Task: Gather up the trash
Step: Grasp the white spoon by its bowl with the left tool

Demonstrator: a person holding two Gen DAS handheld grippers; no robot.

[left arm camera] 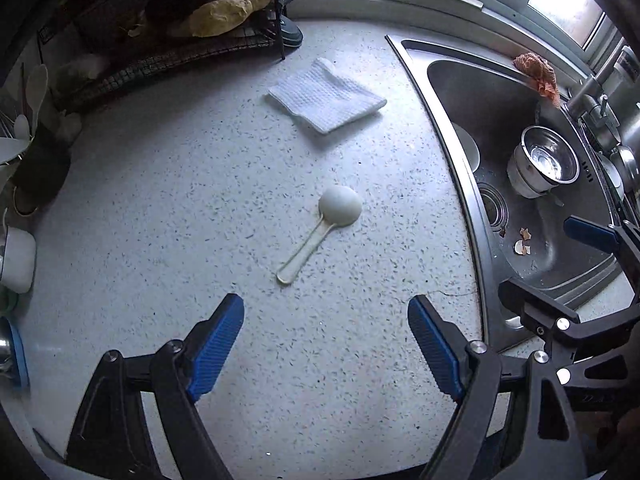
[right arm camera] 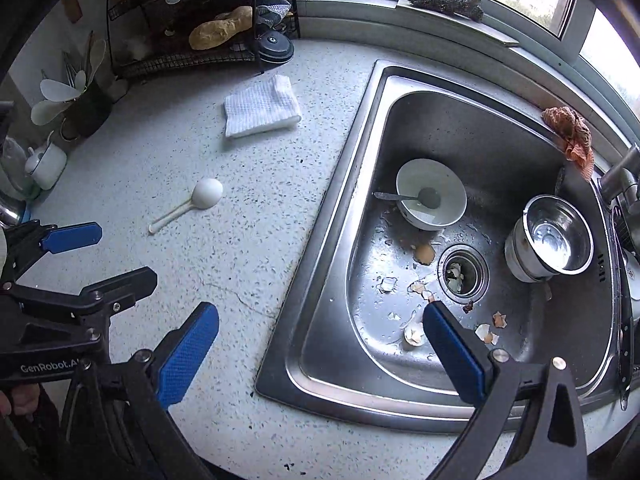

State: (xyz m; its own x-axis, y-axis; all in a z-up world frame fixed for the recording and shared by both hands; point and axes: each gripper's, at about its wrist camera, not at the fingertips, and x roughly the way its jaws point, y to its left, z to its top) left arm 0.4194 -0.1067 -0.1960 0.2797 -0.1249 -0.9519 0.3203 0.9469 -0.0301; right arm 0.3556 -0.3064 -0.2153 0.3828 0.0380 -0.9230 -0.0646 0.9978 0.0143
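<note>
Broken eggshell pieces (right arm camera: 414, 334) lie scattered on the wet floor of the steel sink (right arm camera: 360, 128), around and inside the drain (right arm camera: 462, 272); some show in the left wrist view (left arm camera: 522, 247). My right gripper (right arm camera: 320, 320) is open and empty above the sink's front left edge, one finger over the shells. My left gripper (left arm camera: 326, 316) is open and empty over the speckled counter, just in front of a white rice spoon (left arm camera: 324, 224) that lies face down.
A folded white cloth (left arm camera: 326, 96) lies on the counter behind the spoon. In the sink stand a white bowl with a spoon (right arm camera: 432, 194) and a steel bowl stacked in another (right arm camera: 554, 236). An orange rag (right arm camera: 572, 132) hangs at the sink's back rim. A wire rack (right arm camera: 200, 28) stands at the back left.
</note>
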